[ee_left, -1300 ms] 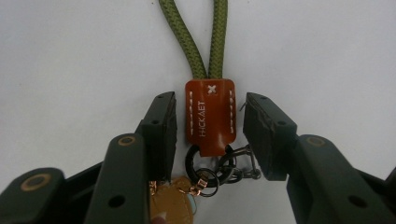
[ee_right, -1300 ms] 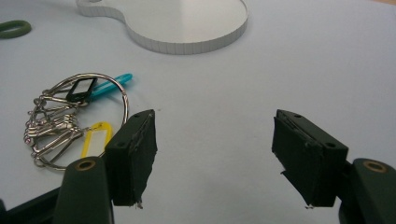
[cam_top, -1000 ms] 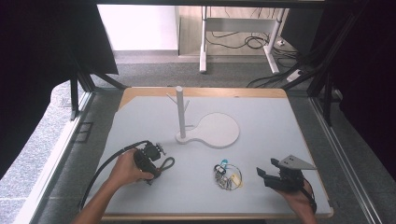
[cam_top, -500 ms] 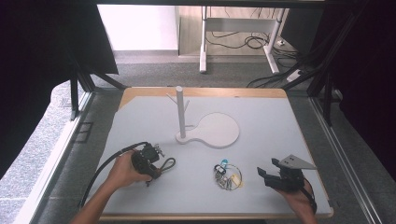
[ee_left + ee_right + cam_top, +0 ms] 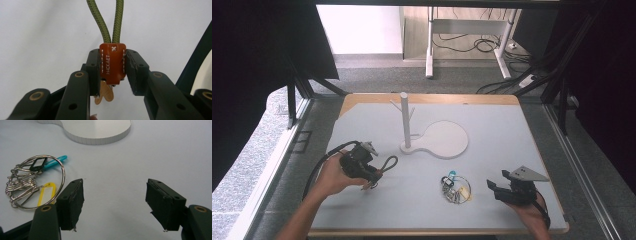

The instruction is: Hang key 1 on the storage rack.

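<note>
Tool (image 5: 377, 176) lifted keychain (image 5: 112, 62) off table (image 5: 492, 150).

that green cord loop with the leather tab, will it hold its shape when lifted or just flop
Probably floppy: the green cord loop is braided rope, lying curved on the table. The leather tab, clamped by the left hand-held gripper, looks stiffer, so it likely grips without slipping. Likely light; the small metal piece beneath may dangle.
</note>
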`<state>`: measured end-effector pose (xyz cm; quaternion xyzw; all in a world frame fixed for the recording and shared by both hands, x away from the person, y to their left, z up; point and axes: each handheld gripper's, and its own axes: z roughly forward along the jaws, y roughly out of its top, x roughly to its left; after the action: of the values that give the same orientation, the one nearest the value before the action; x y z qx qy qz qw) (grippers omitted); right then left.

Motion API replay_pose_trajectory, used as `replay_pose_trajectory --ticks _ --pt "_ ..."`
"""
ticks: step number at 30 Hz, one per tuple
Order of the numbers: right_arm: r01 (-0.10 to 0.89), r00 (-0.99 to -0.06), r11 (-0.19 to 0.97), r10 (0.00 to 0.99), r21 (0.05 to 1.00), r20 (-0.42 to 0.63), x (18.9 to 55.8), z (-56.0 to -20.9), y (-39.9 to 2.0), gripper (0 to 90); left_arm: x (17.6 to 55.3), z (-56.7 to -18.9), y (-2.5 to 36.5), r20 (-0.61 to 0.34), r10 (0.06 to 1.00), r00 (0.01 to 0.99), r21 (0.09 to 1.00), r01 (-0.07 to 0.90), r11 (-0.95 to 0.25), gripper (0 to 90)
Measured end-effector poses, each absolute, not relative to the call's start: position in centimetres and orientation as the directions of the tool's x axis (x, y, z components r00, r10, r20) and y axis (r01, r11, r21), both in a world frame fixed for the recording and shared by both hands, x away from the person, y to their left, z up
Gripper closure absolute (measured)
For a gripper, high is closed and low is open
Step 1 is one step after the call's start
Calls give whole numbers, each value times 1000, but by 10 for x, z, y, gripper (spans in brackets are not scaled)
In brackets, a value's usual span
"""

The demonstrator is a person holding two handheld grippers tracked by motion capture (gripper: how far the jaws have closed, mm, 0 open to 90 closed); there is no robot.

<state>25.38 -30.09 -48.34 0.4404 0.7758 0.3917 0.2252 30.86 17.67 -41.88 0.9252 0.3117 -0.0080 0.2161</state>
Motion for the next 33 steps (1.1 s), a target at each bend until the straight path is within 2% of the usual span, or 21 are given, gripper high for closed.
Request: replay_pose_trajectory --ticks 21,33 --pt "518 -503 299 864 801 3 255 -485 -304 312 316 -397 186 -152 582 799 465 578 -671 666" --pt "520 -499 299 867 800 0 256 -487 -305 311 329 -375 192 -144 597 789 473 585 -659 665"
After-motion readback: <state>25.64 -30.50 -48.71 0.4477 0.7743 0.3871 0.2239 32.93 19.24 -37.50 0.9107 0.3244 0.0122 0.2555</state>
